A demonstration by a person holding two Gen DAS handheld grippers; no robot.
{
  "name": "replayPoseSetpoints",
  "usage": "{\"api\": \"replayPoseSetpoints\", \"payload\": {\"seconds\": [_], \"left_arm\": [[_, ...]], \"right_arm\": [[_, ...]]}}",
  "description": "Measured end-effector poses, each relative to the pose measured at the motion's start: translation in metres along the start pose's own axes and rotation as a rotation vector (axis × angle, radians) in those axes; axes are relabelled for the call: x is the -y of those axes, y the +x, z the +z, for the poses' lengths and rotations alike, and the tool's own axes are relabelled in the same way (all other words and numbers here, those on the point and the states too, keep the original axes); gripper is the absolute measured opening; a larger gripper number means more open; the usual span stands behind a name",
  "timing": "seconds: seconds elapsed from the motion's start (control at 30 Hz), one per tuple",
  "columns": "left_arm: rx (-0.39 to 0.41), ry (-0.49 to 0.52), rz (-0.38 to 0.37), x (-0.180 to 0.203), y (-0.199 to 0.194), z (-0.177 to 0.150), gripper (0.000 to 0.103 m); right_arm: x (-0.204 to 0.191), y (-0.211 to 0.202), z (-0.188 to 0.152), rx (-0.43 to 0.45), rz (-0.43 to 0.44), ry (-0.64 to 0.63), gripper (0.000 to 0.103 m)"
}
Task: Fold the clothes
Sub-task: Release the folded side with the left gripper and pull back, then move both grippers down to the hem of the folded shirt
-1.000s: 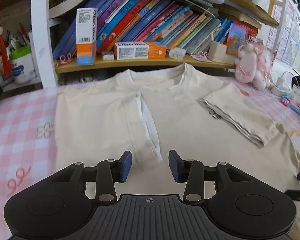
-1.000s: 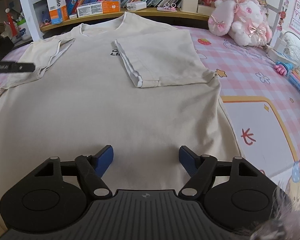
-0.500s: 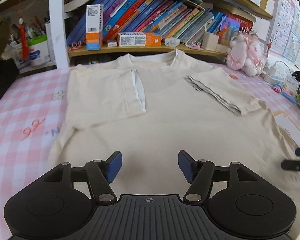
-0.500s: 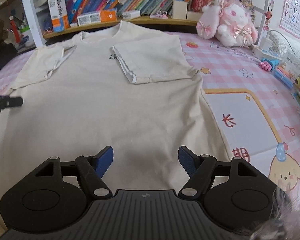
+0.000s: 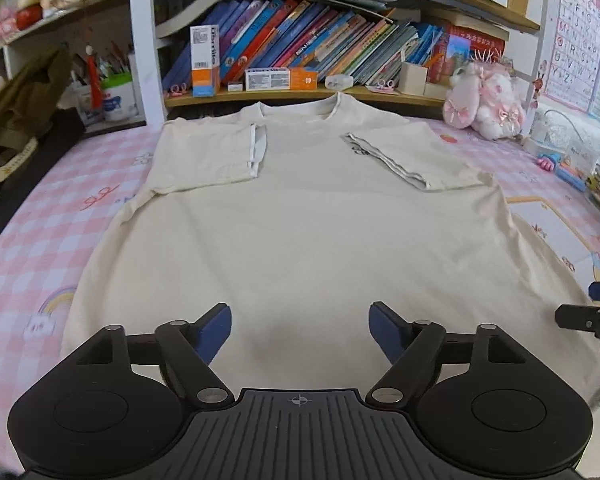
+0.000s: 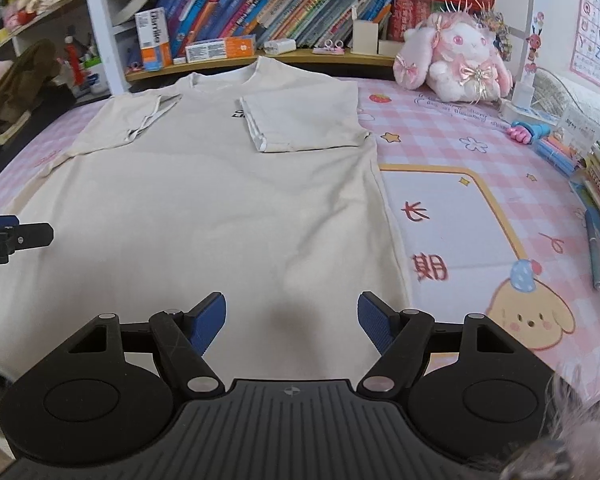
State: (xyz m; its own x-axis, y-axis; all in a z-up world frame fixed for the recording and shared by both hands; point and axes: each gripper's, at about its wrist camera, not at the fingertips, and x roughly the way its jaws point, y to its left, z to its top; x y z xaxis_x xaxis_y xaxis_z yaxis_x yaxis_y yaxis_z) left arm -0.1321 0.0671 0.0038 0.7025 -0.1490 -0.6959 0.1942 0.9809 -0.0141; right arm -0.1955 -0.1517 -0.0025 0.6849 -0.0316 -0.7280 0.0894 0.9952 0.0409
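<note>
I hold both grippers, left (image 5: 300, 330) just widened and right (image 6: 291, 320), wide and empty above the shirt (image 5: 300, 216), its collar toward the shelf (image 5: 300, 94).

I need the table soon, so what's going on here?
A person with a gripper in each hand is folding a cream T-shirt spread on the pink checked tablecloth. Both sleeves are already folded inward. The left gripper has just been opening; it and the right gripper hover open over the shirt's lower part, holding nothing. The body is still unfolded.
</note>
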Motion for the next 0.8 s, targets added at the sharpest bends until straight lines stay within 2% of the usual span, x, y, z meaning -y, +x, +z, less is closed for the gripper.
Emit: {"api": "replayPoseSetpoints", "payload": {"seconds": [0.27, 0.5, 0.63, 0.8], "left_arm": [[-0.019, 0.0, 0.052, 0.035, -0.033, -0.034, 0.084], [-0.039, 0.008, 0.077, 0.047, -0.049, -0.045, 0.084], [-0.06, -0.008, 0.1, 0.042, -0.054, -0.052, 0.084], [-0.076, -0.089, 0.129, 0.018, -0.065, -0.063, 0.085]], "right_arm": [[0.024, -0.028, -0.038, 0.008, 0.037, 0.003, 0.073], [0.04, -0.047, -0.059, -0.007, 0.054, 0.046, 0.073], [0.049, -0.052, -0.068, -0.018, 0.071, 0.098, 0.073], [0.061, -0.05, -0.072, -0.05, 0.137, 0.207, 0.073]]}}
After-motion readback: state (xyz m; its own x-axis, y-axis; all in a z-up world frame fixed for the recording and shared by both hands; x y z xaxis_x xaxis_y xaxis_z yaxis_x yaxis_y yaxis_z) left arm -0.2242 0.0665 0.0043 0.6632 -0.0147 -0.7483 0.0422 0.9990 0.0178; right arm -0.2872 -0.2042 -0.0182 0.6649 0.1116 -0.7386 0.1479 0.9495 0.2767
